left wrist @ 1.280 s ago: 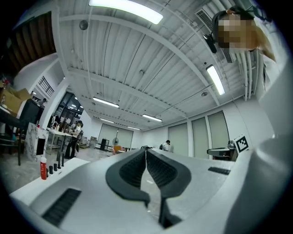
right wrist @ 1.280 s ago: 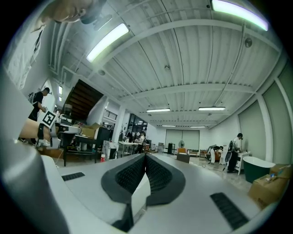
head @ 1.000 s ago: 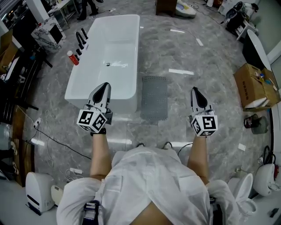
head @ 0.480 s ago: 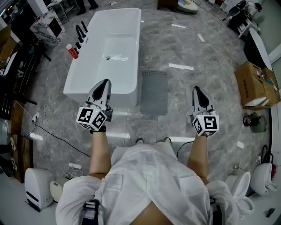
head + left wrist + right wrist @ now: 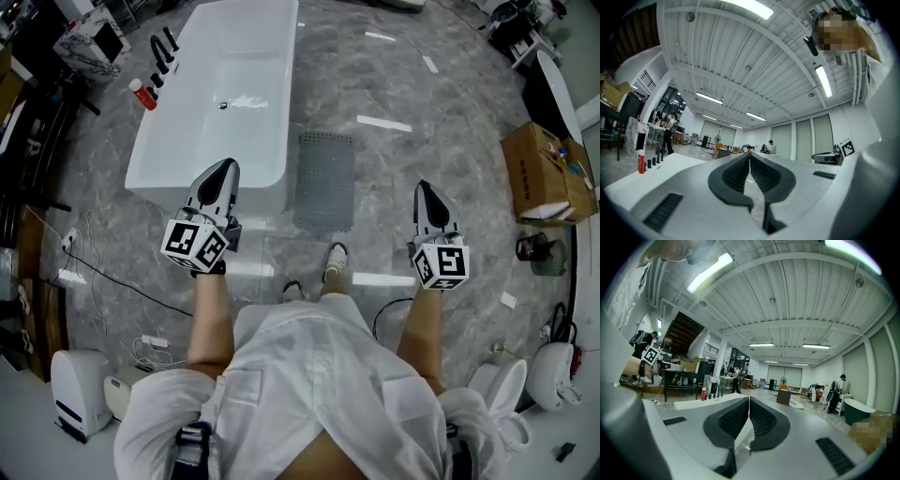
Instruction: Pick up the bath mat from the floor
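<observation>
Mat flat, long axis pointing away from person | left tool closed | right tool closed

Grey marbled floor bears a bath mat just beside a white bathtub, cardboard box apart

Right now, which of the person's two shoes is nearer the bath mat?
The right shoe: it stands ahead, just short of the mat's near edge, while the left shoe is further back.
</observation>
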`<state>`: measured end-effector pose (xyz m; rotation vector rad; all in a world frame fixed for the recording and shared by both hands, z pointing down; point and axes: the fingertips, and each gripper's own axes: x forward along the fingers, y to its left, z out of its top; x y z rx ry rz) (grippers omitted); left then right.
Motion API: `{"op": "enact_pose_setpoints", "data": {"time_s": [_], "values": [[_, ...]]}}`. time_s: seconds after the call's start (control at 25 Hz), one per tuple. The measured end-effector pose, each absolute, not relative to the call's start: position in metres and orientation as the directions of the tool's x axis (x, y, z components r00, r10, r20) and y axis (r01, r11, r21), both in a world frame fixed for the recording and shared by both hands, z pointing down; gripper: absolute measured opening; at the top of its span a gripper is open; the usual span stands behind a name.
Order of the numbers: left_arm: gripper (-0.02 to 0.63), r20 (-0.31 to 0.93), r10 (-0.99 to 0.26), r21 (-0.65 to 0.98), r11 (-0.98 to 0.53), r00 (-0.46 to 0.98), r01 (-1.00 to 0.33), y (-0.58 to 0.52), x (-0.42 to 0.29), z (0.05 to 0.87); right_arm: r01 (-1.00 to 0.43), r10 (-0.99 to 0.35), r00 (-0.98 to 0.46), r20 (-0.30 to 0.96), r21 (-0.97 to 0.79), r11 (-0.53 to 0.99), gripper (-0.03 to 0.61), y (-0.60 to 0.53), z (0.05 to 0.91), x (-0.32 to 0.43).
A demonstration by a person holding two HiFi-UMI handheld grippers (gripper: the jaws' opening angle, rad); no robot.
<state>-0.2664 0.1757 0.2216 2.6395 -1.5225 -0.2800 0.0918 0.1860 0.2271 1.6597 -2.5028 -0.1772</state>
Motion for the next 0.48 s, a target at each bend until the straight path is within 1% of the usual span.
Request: {"op": "enact_pose_setpoints", "data": {"time_s": [0.48], "values": [[0.015, -0.039, -0.861, 0.160, -0.506, 0.507, -0.848, 0.073, -0.207, 0.261, -0.893, -0.901, -0.415, 0.125, 0.132, 0.430, 0.028, 0.085, 0.272, 0.132]]}}
